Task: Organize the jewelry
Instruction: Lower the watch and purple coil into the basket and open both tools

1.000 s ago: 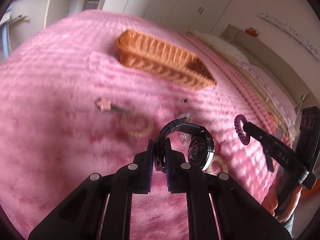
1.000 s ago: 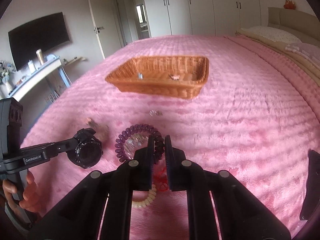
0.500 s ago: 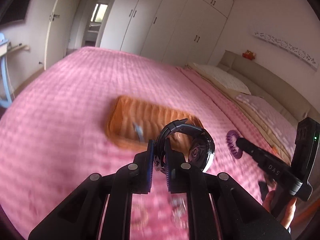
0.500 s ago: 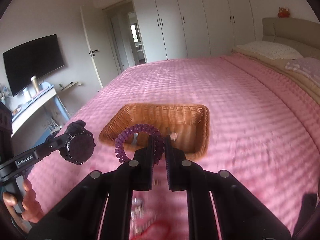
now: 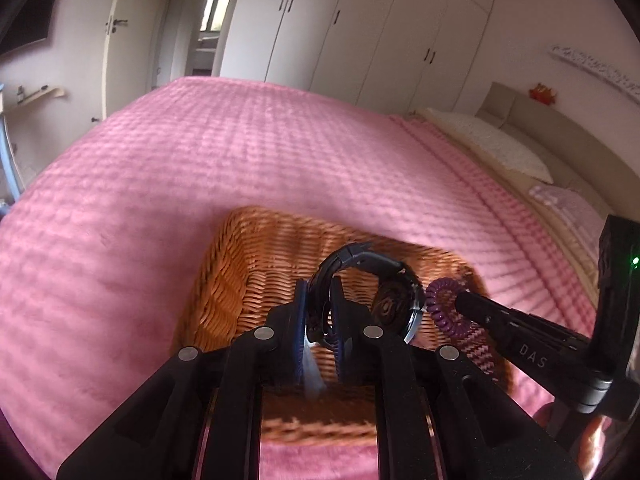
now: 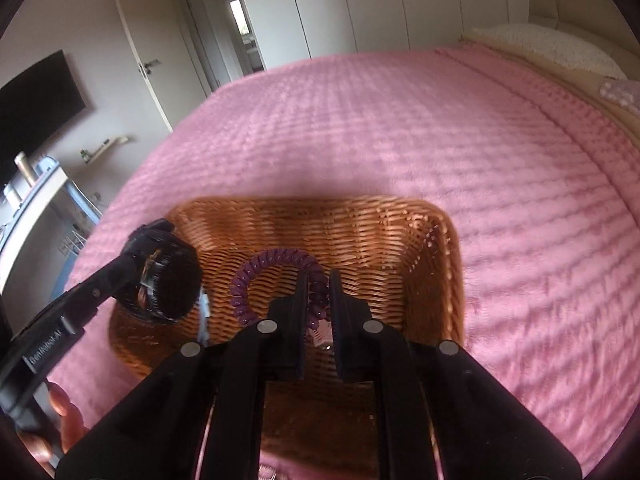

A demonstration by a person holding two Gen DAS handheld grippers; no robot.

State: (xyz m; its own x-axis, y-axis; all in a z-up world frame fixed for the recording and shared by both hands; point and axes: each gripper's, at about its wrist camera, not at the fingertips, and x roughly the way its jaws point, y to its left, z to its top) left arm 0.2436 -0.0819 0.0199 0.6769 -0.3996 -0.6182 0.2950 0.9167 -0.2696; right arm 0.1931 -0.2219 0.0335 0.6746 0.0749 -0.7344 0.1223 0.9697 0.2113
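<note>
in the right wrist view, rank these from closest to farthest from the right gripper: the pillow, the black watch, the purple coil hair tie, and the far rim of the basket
1. Purple coil hair tie: clamped in the right gripper.
2. Black watch: to the left, held by the left gripper over the basket.
3. Far rim of the wicker basket: straight ahead, beyond both.
4. Pillow: upper right, at the head of the bed.

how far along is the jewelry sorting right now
Midway. Already in the wicker basket: at least one small piece, partly hidden behind the right gripper, too blurred to name. In hand: the left gripper clamps a black watch and the right gripper clamps a purple coil bracelet, both over the basket. Left: opening both grippers to drop them in. Other pieces still on the pink blanket are not visible now.
</note>
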